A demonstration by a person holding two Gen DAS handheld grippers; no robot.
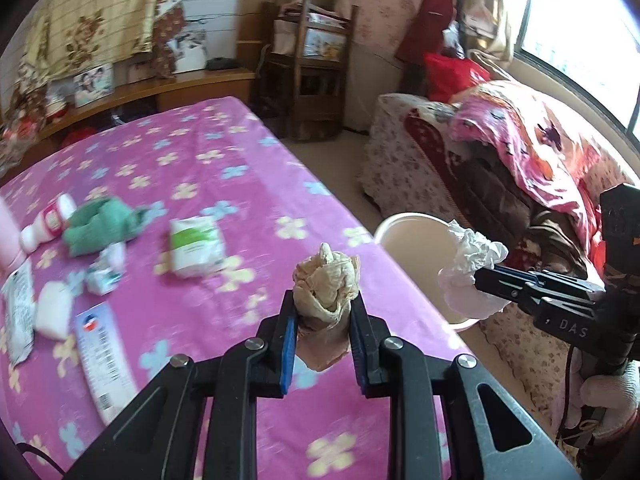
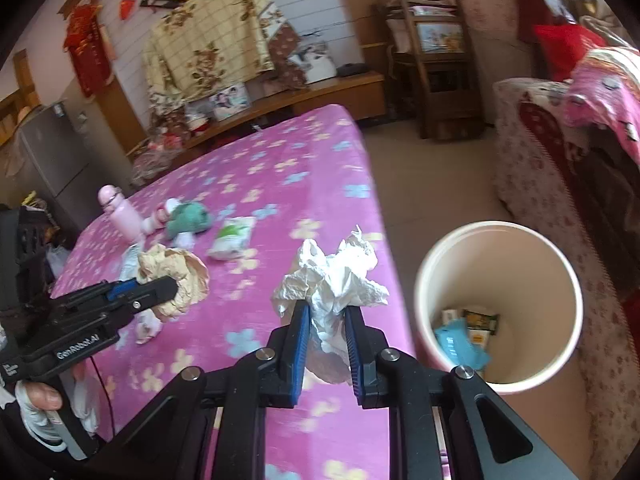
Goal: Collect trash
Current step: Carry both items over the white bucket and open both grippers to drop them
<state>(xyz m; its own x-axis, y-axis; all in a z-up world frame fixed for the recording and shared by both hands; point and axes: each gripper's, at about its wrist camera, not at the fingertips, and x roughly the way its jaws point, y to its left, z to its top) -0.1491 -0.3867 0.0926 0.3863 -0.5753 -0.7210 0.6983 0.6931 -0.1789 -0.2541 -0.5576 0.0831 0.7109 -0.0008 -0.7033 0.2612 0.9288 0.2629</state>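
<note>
My left gripper (image 1: pixel 323 312) is shut on a crumpled brown paper ball (image 1: pixel 326 280) and holds it above the pink flowered table (image 1: pixel 224 168); it also shows in the right wrist view (image 2: pixel 176 280). My right gripper (image 2: pixel 327 320) is shut on a crumpled white paper ball (image 2: pixel 334 280), held over the table's right edge; in the left wrist view this white paper ball (image 1: pixel 474 256) hangs in front of the bin. A cream round bin (image 2: pixel 560 280) stands on the floor right of the table with some trash inside.
On the table lie a green cloth (image 1: pixel 104 224), a white-green tissue pack (image 1: pixel 196 246), a small white-pink bottle (image 1: pixel 46 224), wrappers (image 1: pixel 104 356) and a pink bottle (image 2: pixel 118 210). A flowered sofa (image 1: pixel 520 184) stands right of the bin.
</note>
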